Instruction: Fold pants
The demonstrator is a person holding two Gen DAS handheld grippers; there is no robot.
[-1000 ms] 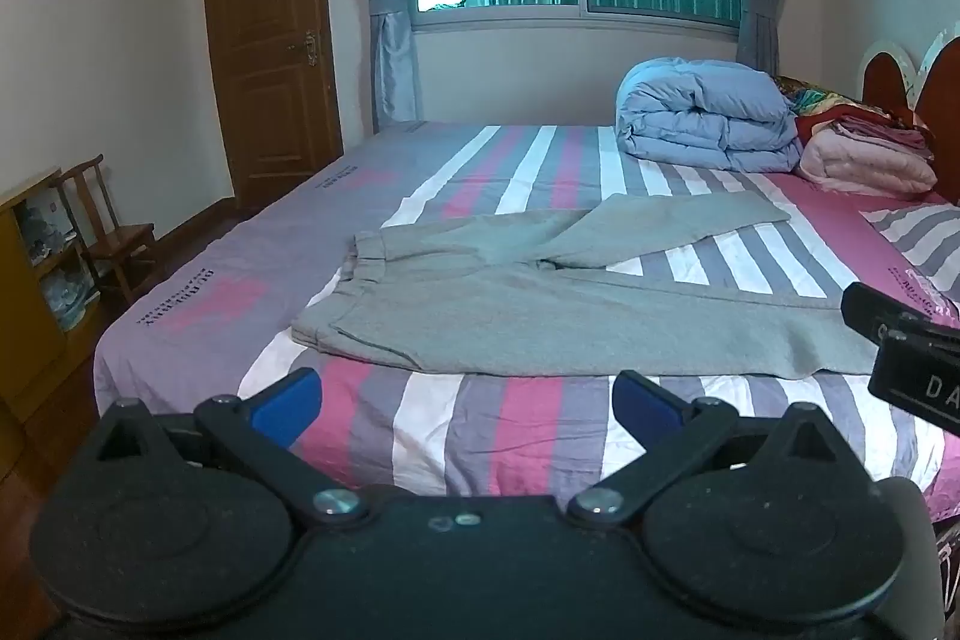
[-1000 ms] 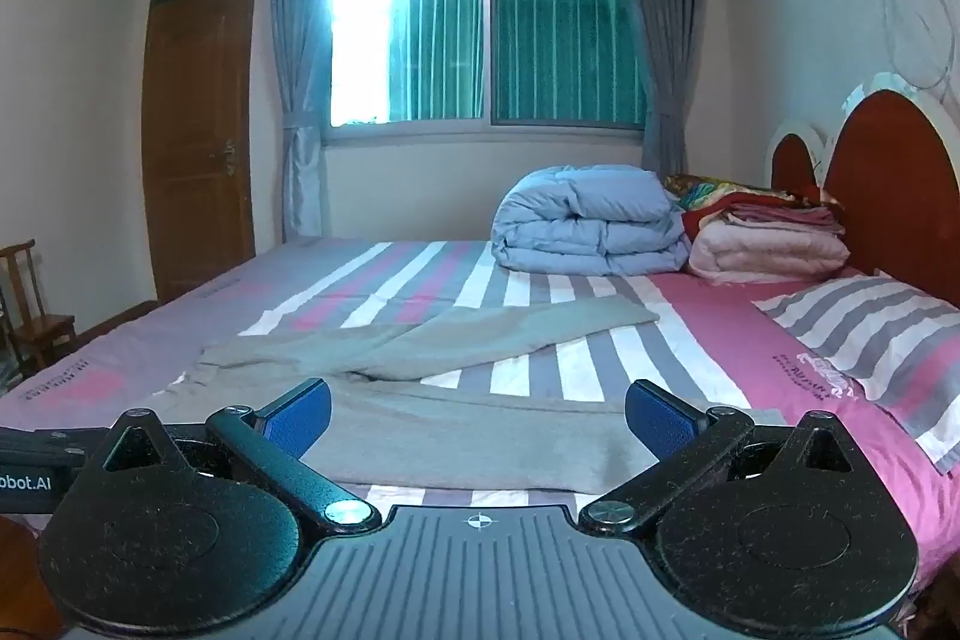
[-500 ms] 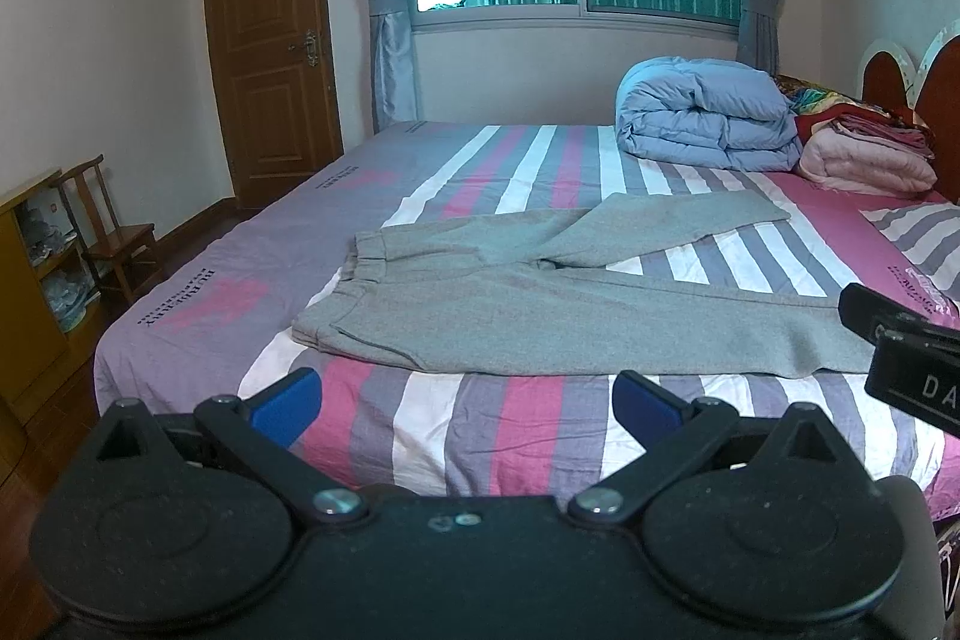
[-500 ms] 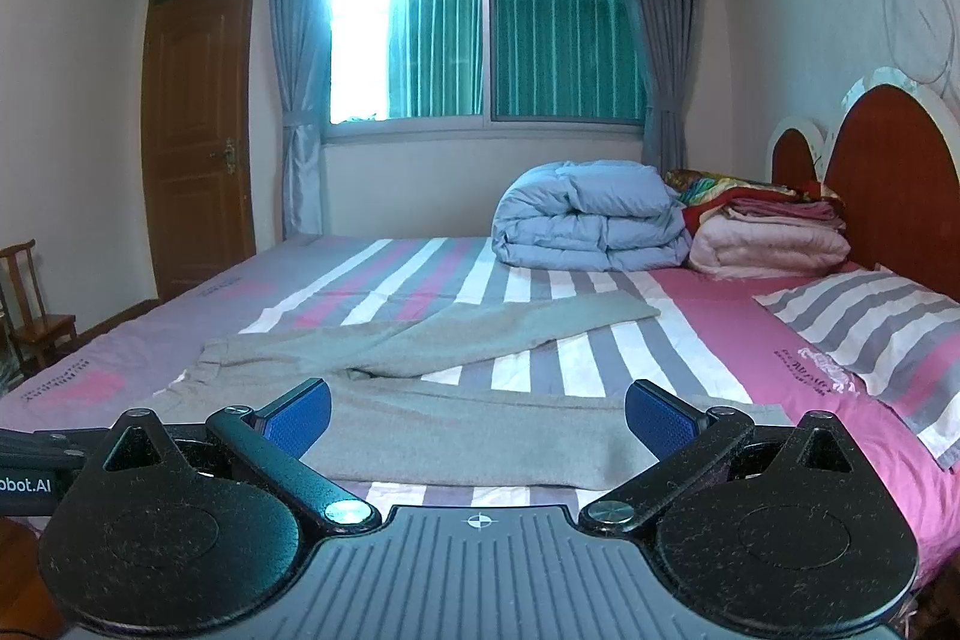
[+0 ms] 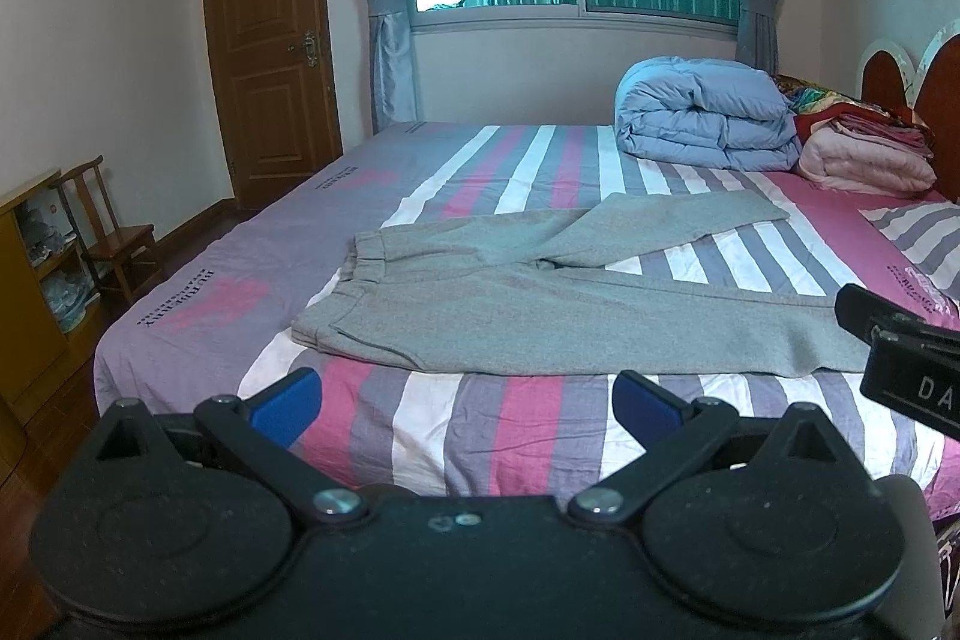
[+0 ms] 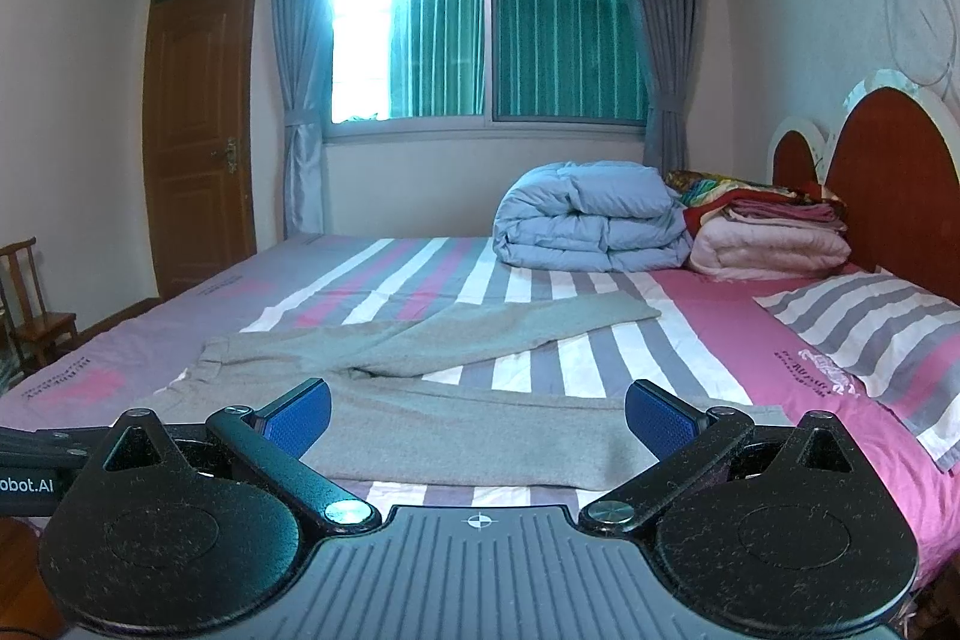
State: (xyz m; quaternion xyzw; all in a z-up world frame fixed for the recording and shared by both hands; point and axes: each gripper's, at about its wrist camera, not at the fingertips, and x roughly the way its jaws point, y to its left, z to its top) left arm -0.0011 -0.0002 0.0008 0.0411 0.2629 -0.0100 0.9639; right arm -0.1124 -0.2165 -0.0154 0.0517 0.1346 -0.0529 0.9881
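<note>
Grey pants (image 5: 528,310) lie flat on the striped bed (image 5: 528,436), waistband to the left, one leg running right along the near edge, the other angled toward the back right. They also show in the right wrist view (image 6: 456,400). My left gripper (image 5: 468,403) is open and empty, held short of the bed's near edge, in front of the pants. My right gripper (image 6: 477,415) is open and empty, low over the near leg. The right gripper's body shows at the right edge of the left wrist view (image 5: 900,346).
A folded blue duvet (image 5: 702,112) and a stack of pink and red blankets (image 5: 864,148) sit at the back right by the headboard (image 6: 888,184). A striped pillow (image 6: 882,334) lies at the right. A wooden chair (image 5: 102,232) and shelf (image 5: 30,292) stand left, near the door (image 5: 270,40).
The right gripper has crept slightly forward and lower toward the pants. The left gripper is nearly still. The pants have not moved.
</note>
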